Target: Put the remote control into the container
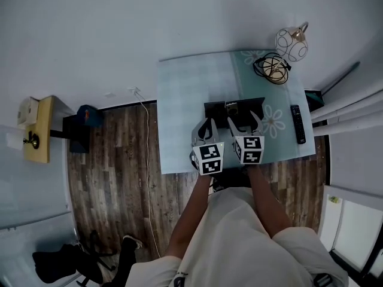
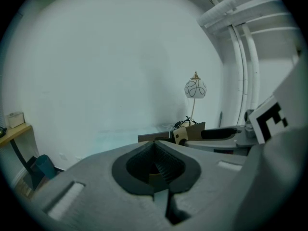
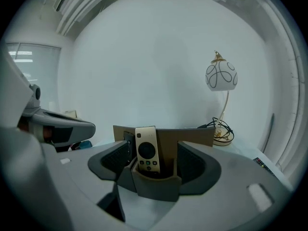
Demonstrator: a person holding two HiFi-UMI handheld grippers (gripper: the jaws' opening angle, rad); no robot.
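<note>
Soft, even, cool light; 2 gripper views fisheye-warped with black corners.

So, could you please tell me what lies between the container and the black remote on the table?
Nothing stands there: in the head view only bare table surface with a white flower print separates the container from the black remote.

Left tongs (image 1: 206, 124) closed, right tongs (image 1: 244, 121) parted

Table (image 1: 185, 94) with container (image 1: 215, 107), lamp (image 1: 291, 43), black remote (image 1: 297, 123)
</note>
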